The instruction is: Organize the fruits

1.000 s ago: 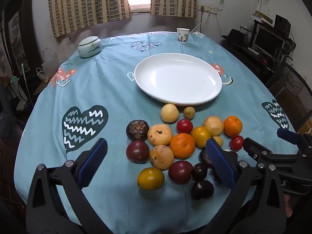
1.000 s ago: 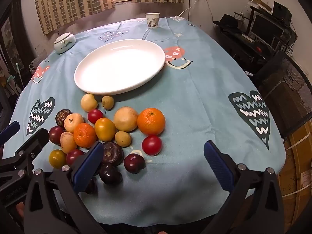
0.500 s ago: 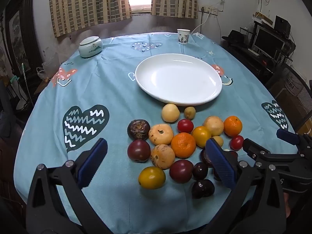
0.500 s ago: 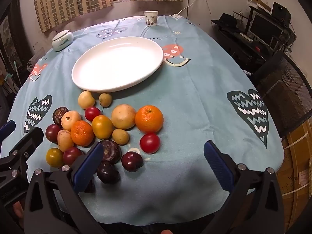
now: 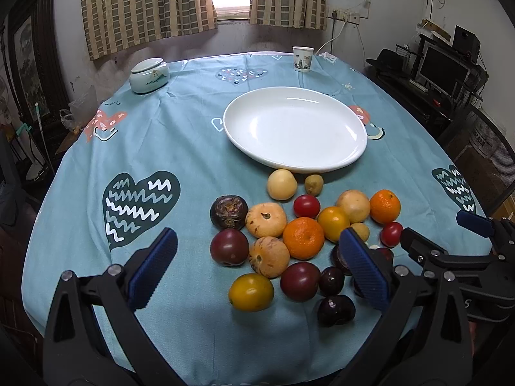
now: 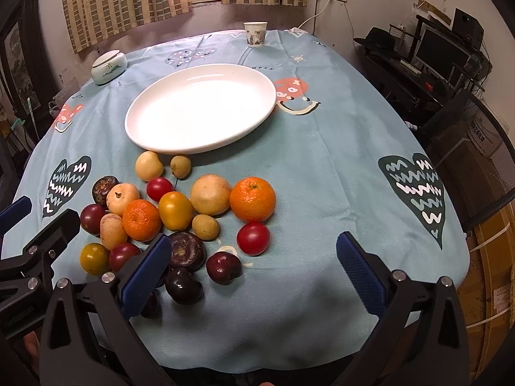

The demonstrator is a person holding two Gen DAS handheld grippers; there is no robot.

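Note:
Several fruits lie in a cluster on the blue tablecloth [image 5: 180,148] in front of an empty white plate [image 5: 354,148], which also shows in the right wrist view [image 6: 264,109]. Among them are an orange [image 5: 303,238], a yellow fruit [image 5: 251,292], dark plums [image 5: 229,247] and a red tomato [image 6: 253,238]. My left gripper [image 5: 257,271] is open and empty, low over the near side of the cluster. My right gripper [image 6: 252,270] is open and empty, beside it on the right; a second orange [image 6: 252,198] lies ahead of it.
A lidded ceramic jar [image 5: 149,75] stands at the table's far left and a paper cup [image 5: 302,59] at the far edge. A desk with a monitor [image 5: 442,69] and a mesh chair [image 6: 476,157] stand to the right. Curtains hang at the window behind.
Both grippers have moved slightly forward towards the fruits, which look a little nearer. Both stay open and empty. No fruit has moved.

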